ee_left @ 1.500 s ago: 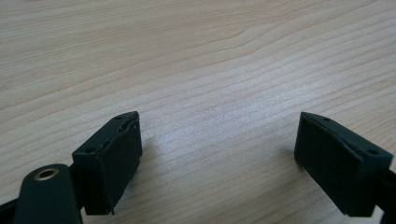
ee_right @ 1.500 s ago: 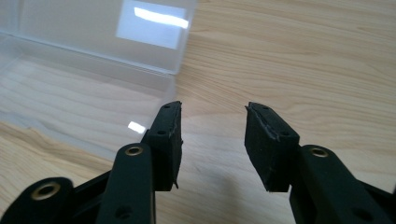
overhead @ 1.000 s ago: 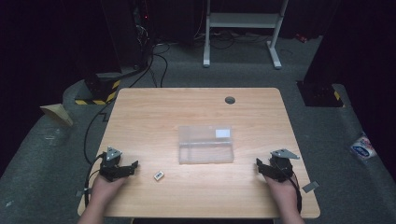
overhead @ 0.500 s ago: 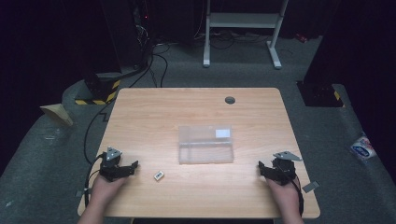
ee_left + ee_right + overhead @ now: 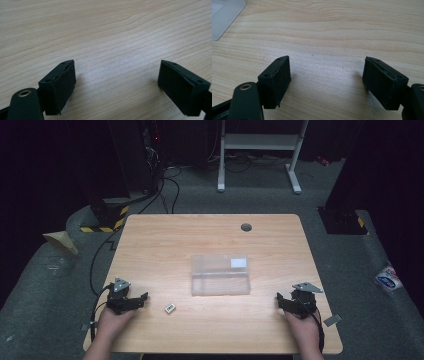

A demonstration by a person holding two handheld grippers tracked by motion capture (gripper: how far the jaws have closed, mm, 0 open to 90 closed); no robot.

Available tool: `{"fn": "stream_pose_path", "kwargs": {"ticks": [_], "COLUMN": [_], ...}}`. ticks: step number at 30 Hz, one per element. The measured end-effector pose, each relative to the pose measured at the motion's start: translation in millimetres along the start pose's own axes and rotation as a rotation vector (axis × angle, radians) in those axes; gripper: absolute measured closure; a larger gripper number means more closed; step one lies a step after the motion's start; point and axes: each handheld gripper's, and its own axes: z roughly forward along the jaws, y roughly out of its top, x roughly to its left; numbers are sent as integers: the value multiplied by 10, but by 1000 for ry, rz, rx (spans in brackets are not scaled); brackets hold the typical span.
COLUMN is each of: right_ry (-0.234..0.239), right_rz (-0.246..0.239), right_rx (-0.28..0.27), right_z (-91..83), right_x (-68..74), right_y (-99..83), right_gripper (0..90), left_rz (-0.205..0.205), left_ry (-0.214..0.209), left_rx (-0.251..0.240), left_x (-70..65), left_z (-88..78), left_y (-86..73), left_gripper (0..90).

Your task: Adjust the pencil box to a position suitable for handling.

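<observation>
left gripper (image 5: 141, 299) released, resting near small white block (image 5: 170, 308) | right gripper (image 5: 281, 300) jaws just opening, empty | clear rectangular plastic box (image 5: 220, 275) sitting centred, reachable by both

light wood table (image 5: 210, 245), rounded corners, a dark round grommet (image 5: 246, 227) near its far edge. grey carpet floor (image 5: 60, 285) around it. room behind is dark; light falls mainly on the table. white metal stand (image 5: 260, 142) with two legs at the far side. black cables (image 5: 165, 185) trail over the floor at far left. yellow-black hazard striping (image 5: 107, 219) on a low dark base beside the table's far left corner. a black block (image 5: 345, 220) at far right. a printed packet (image 5: 389, 280) lies on the floor at right.
</observation>
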Motion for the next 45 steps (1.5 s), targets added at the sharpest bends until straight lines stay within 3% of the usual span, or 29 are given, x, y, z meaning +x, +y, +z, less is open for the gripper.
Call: {"fn": "stream_pose_path", "kwargs": {"ticks": [13,17,21,22,29,31,33,34,42,45], "right_ry": [-1,-1,2,1,1,1,1,1,-2,-2], "right_rz": [1,-1,-3,-3,-5,-4,-5,-5,-3,-4], "right_rx": [1,0,-1,-1,-2,-3,-3,-3,-4,-4], "right_z": [-3,-4,-3,-3,-3,-5,-5,-5,-7,-6], "right_x": [3,4,2,3,4,8,7,8,12,11], "right_y": [-1,-1,-1,-1,-2,-4,-4,-4,-6,-6], "right_gripper": [227,230,232,234,236,240,240,240,242,242], "left_rz": [17,41,76,85,122,156,157,184,205,210], "left_ry": [-22,-59,-78,-101,-158,-178,-186,-199,-230,-235], "left_rx": [24,-22,-34,-41,-38,-33,-33,-26,-12,-19], "left_x": [-46,-193,-322,-401,-622,-748,-792,-859,-1000,-1024], "left_z": [-40,-120,-153,-168,-193,-193,-194,-190,-163,-170], "left_y": [8,65,111,127,103,98,93,89,54,42], "left_gripper": [163,169,169,168,154,151,150,150,157,204]}}
